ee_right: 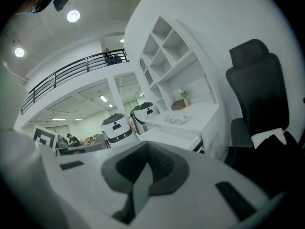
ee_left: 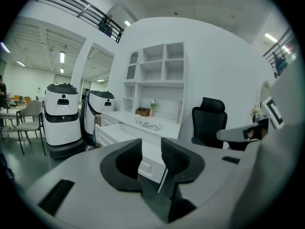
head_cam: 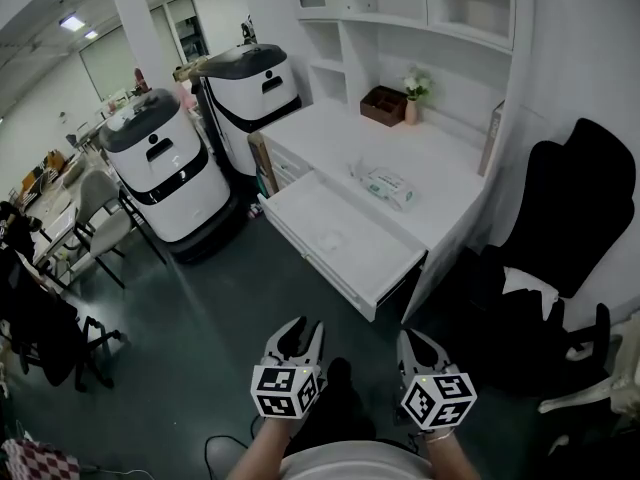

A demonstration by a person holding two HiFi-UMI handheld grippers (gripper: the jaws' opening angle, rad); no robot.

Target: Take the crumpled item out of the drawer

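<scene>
- The left gripper [head_cam: 300, 326] sits at the lower centre of the head view; its own view shows the left gripper [ee_left: 151, 147] with the jaws a moderate way apart and nothing between the ribbed pads
- The right gripper [head_cam: 415, 338] is just beside it, to the right; in its own view the right gripper [ee_right: 145, 159] has its jaws closed together, holding nothing
- Both grippers are well apart from the drawer [head_cam: 372, 256], which stands pulled out of the white desk [head_cam: 445, 163] at the frame's centre
- The crumpled item [head_cam: 331, 240] lies on the drawer floor towards its left half; it is pale on a white floor, so only a faint wrinkled outline shows and its material cannot be told
- From the left gripper view the drawer [ee_left: 118, 134] is seen low from the side, so its inside and the item are hidden behind its wall; the same holds for the drawer [ee_right: 172, 136] in the right gripper view
- A flat packet [head_cam: 386, 186] lies on the desk top just above the drawer; its print is too small to read
- A black chair [head_cam: 585, 193] fills the right side, cut off by the frame edge
- Two white-and-black machines [head_cam: 160, 168] stand at the upper left, beside the desk
- The person's forearms are cut off at the bottom edge
</scene>
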